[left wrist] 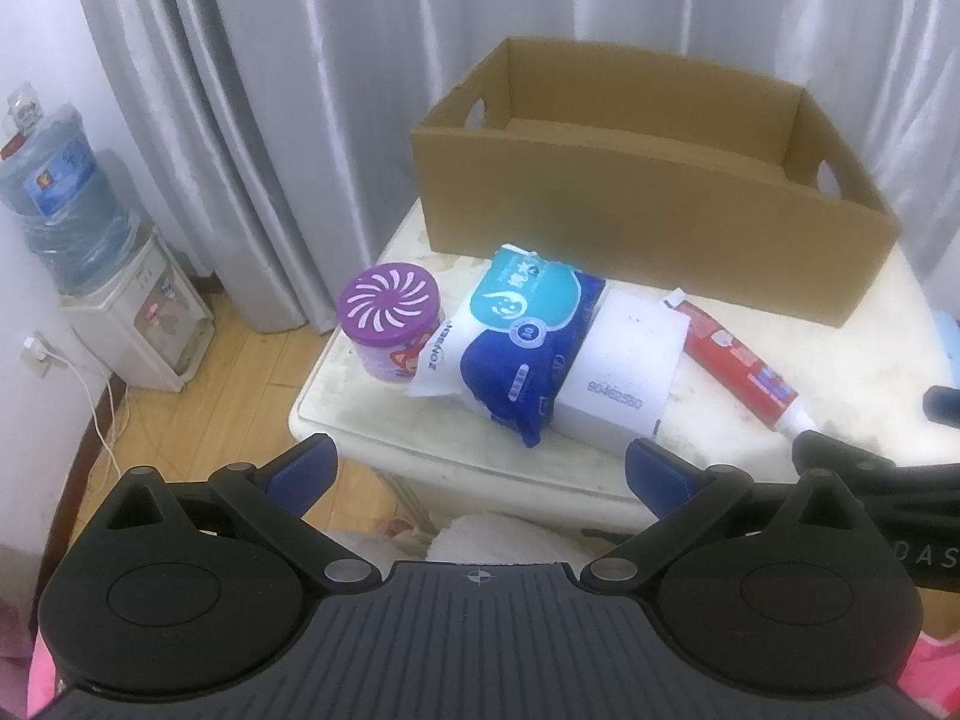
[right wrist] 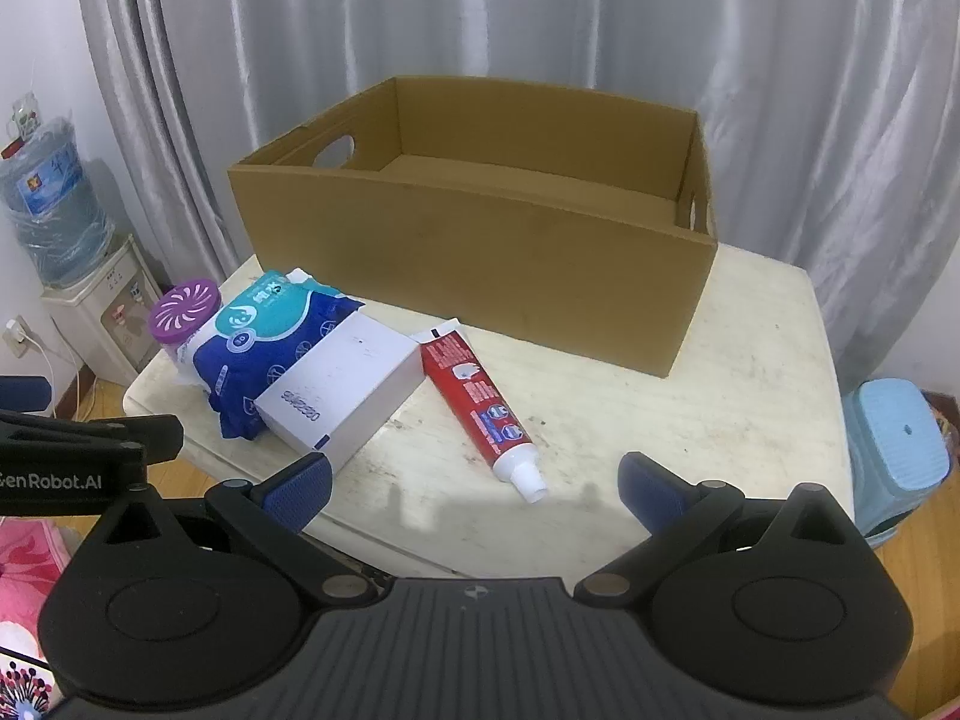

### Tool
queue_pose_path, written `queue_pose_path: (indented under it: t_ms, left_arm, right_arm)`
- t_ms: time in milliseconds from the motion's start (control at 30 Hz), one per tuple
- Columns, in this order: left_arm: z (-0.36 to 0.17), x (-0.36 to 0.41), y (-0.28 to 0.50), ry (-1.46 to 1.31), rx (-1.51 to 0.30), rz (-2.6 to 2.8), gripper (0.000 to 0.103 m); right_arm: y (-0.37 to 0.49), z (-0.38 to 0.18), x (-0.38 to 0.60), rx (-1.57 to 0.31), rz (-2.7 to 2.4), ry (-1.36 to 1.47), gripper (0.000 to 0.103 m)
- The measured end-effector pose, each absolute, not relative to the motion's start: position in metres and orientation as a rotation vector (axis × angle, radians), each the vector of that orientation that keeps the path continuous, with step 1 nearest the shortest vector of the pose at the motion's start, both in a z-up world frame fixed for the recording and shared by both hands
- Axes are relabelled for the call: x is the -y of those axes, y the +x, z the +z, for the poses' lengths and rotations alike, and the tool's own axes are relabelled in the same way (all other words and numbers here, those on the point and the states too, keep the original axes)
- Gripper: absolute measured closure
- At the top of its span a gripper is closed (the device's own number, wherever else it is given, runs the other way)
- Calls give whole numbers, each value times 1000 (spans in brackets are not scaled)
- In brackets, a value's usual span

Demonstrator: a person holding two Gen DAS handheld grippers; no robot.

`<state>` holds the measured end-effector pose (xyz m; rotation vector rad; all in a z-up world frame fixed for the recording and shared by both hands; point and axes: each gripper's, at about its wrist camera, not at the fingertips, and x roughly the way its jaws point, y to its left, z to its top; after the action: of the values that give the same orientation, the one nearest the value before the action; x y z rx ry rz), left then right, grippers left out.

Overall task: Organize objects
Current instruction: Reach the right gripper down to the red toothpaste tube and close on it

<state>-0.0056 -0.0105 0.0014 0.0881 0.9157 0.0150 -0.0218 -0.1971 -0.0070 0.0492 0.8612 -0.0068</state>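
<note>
Here both my tongs hang over the near edge of the white table (right wrist: 690, 360), my left gripper (left wrist: 480, 468) and my right gripper (right wrist: 474, 486) each spread wide apart with nothing between the fingers. The cardboard box (right wrist: 480, 252) sits open at the far side. Nearer, from left to right, lie the purple-lidded can (left wrist: 390, 324), the blue wipes pack (left wrist: 516, 348), the white carton (right wrist: 342, 396) and the red toothpaste tube (right wrist: 480, 408).

Open left gripper (left wrist: 480, 468), purple can (left wrist: 390, 324), wipes pack (left wrist: 516, 336), white box (left wrist: 624, 360), toothpaste (left wrist: 738, 366), cardboard box (left wrist: 648, 204)
</note>
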Motion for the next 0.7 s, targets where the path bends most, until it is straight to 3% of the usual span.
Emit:
queue_pose_path:
  t_ms: [700]
  left_arm:
    - [-5,37,-1,118,-905,8,0]
  right_arm:
    - [-17,-17,235,-837,7,101,0]
